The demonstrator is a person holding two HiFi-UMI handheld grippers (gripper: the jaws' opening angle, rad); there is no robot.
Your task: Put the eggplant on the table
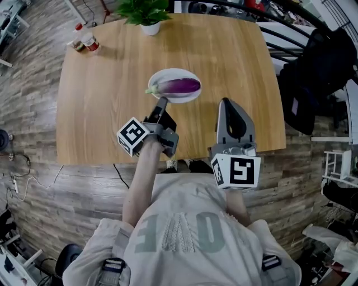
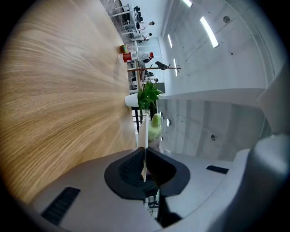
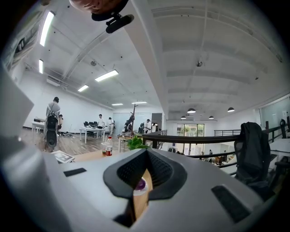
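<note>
A purple eggplant (image 1: 180,85) with a green stem lies on a white plate (image 1: 173,72) in the middle of the wooden table (image 1: 106,111). My left gripper (image 1: 162,101) is shut and level, its tip at the plate's near left rim; I cannot tell if it touches. In the left gripper view the gripper (image 2: 144,170) shows only a hairline slit, with the plate's edge (image 2: 142,136) and the eggplant's stem (image 2: 155,127) beyond. My right gripper (image 1: 226,103) hangs right of the plate, apart from it. Through the narrow gap of its jaws (image 3: 146,170) a bit of eggplant (image 3: 142,184) shows.
A potted plant (image 1: 146,14) stands at the table's far edge and small bottles (image 1: 85,40) at its far left corner. A dark chair with a jacket (image 1: 321,72) is past the right edge. The person stands at the near edge (image 1: 112,162).
</note>
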